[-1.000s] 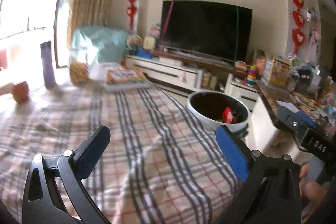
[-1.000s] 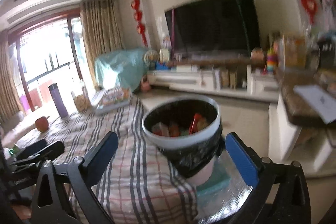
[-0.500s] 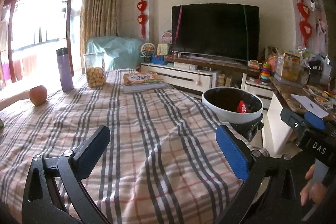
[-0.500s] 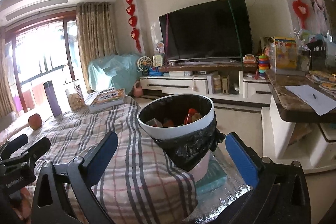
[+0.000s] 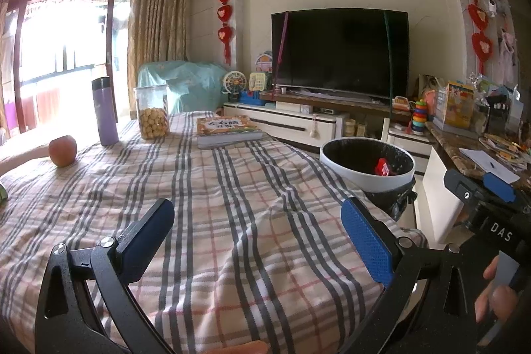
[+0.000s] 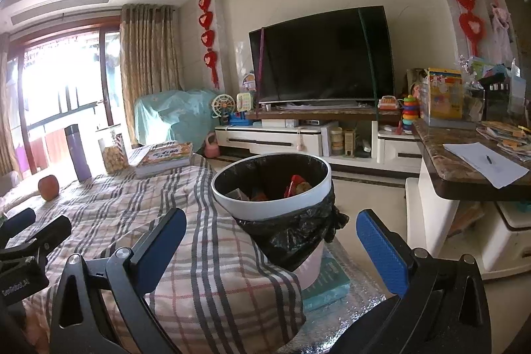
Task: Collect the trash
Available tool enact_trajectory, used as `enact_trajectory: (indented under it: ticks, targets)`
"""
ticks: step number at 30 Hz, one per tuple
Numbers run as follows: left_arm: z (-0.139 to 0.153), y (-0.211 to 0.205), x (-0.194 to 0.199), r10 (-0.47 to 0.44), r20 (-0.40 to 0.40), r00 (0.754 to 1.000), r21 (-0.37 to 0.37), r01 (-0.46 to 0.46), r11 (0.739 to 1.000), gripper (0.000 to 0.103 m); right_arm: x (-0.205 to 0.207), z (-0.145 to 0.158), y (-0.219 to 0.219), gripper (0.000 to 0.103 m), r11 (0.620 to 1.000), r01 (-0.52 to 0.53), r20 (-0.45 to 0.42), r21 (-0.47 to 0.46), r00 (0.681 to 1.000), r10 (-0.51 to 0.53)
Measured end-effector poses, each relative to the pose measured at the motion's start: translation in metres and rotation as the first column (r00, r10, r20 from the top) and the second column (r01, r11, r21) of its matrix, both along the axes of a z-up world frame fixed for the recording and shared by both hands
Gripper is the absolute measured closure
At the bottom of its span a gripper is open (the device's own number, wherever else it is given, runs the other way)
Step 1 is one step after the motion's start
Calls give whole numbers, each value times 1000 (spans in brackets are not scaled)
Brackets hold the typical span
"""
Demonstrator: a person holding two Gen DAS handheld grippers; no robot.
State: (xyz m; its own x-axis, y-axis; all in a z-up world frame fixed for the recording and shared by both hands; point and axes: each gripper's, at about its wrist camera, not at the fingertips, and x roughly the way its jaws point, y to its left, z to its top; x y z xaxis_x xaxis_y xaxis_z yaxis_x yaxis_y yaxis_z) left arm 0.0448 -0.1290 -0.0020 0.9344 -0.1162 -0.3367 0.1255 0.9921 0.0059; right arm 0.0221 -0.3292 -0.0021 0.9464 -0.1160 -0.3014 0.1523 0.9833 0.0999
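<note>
A white trash bin with a black liner stands at the right edge of the plaid-covered table. Red and orange wrappers lie inside it; the left wrist view shows a red wrapper in the bin. My left gripper hovers open over the bare cloth, with nothing between its fingers. My right gripper is open too, just in front of and below the bin's rim, also holding nothing. In the left wrist view the right gripper's body shows at far right, held by a hand.
On the far side of the table stand an apple, a purple flask, a jar of snack balls and a book. Beyond are a TV stand and, at right, a cluttered stone counter.
Both cameras have tilted up and pulled back a little from the table and bin. The jaws of both grippers stayed open and nothing was picked up.
</note>
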Motion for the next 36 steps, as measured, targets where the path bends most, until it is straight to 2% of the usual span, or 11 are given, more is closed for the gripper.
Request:
enact_trajectory:
  ticks: [15,36]
  targets:
    - [2,0,-7,10,30,1000,-6,-9,1000,0,-10,3,-3,0,1000,0,58,-5,998,0]
    - [1,-2,-6,4,20,1000,-3,-4,1000,0,-11,4,-2,0,1000,-7,59,2,998,7]
